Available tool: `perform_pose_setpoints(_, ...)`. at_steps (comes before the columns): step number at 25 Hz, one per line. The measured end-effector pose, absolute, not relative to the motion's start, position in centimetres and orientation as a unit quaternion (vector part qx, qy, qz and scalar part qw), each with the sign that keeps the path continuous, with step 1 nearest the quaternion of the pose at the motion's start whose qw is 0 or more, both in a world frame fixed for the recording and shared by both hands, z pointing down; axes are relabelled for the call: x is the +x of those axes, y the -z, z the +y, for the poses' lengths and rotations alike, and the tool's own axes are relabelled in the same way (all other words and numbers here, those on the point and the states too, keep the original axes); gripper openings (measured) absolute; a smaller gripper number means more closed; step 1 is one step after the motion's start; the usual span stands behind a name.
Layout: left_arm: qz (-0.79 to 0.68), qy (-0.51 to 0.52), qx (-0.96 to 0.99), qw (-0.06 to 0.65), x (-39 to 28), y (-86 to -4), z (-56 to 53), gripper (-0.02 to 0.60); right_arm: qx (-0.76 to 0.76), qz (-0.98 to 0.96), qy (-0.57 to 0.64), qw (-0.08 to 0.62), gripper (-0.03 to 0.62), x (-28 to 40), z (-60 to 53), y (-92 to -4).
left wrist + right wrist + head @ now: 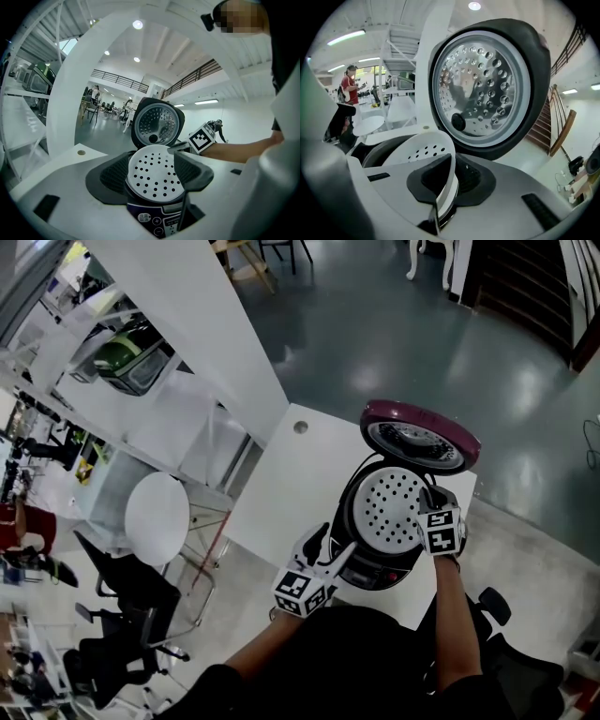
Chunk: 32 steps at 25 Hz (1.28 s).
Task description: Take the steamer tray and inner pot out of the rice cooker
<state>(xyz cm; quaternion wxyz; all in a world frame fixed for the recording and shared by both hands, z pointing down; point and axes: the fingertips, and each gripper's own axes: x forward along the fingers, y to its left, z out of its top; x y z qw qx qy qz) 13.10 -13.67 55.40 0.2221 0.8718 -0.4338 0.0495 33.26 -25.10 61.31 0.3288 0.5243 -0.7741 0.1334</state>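
The rice cooker stands on the white table with its maroon lid swung up and open. The white perforated steamer tray is tilted, its right edge lifted out of the cooker. My right gripper is shut on that rim; in the right gripper view the tray's edge is pinched between the pads. The inner pot's grey rim shows beneath the tray. My left gripper sits at the cooker's front left, jaws apart, the tray seen between them beyond the tips.
The lid's metal inner plate looms right behind the tray. A white round stool and a black office chair stand left of the table, with white shelving further off. A person in red stands far away.
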Motion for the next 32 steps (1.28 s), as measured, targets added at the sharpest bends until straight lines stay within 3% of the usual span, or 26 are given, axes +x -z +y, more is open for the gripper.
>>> perform_pose_setpoints(10,-0.421,-0.026,0.878,0.225,11.7,-54.7,-12.0,0.279,0.567,-0.782,-0.120,0.230,0.018,32.9,-24.0,-55.3)
perform_pose_setpoints(12,-0.413,-0.009,0.882,0.227,11.0,-54.2,-11.5,0.211,0.571,-0.784,-0.120,0.210,0.018,32.0,-23.9,-53.9)
perform_pose_setpoints(15,-0.409,0.007,0.885,0.223,9.5,-53.6,-11.0,0.186,0.571,-0.789,-0.122,0.191,0.018,29.8,-23.9,-52.5)
perform_pose_setpoints(21,-0.419,0.025,0.881,0.217,4.3,-52.6,-11.0,0.166,0.556,-0.801,-0.138,0.174,0.018,23.3,-24.5,-51.8)
perform_pose_setpoints(25,-0.423,0.027,0.880,0.216,-0.4,-52.0,-10.9,0.124,0.539,-0.810,-0.160,0.168,0.018,17.6,-24.8,-52.5)
perform_pose_setpoints(28,-0.426,0.024,0.879,0.214,-4.1,-51.6,-10.8,0.039,0.529,-0.814,-0.165,0.174,0.018,13.0,-25.4,-53.3)
perform_pose_setpoints(32,-0.434,0.023,0.873,0.222,-8.5,-51.9,-11.0,0.026,0.515,-0.817,-0.171,0.197,0.018,7.5,-26.1,-55.5)
